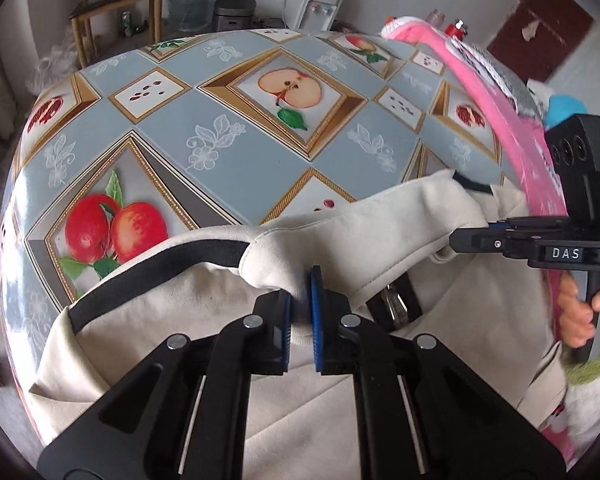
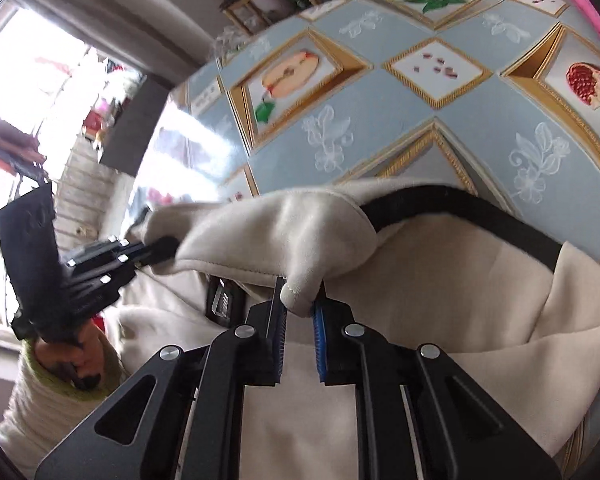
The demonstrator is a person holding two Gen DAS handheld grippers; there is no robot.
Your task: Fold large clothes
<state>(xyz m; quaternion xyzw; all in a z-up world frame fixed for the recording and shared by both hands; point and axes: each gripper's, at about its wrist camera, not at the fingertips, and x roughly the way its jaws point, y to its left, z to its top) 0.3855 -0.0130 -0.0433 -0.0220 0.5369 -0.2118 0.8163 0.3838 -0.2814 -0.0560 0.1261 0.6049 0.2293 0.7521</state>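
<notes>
Cream garment [image 1: 204, 312] with black trim [image 1: 148, 268] heaped along the near edge of the counter [image 1: 236, 152], part of it draping over that edge. Counter wears a blue-grey cloth printed with apples and pomegranates.

Left tool [image 1: 300, 312]: jaws drawn nearly together, blue pads pinching a lifted fold of the cream fabric. Right tool [image 2: 300, 312]: same state, pads nipping a rounded hem corner. Both pinched folds stand raised above the rest of the garment. The two tools sit close side by side; each shows in the other's view, held by a hand [image 1: 584, 312] in a pale knit sleeve with a green cuff.

Pink cloth [image 1: 496, 96] runs along the right edge of the counter. The middle and far part of the counter lies bare, wide room beyond the garment. Chair [image 1: 116, 4] and water dispenser [image 1: 320, 4] stand past the far edge.
</notes>
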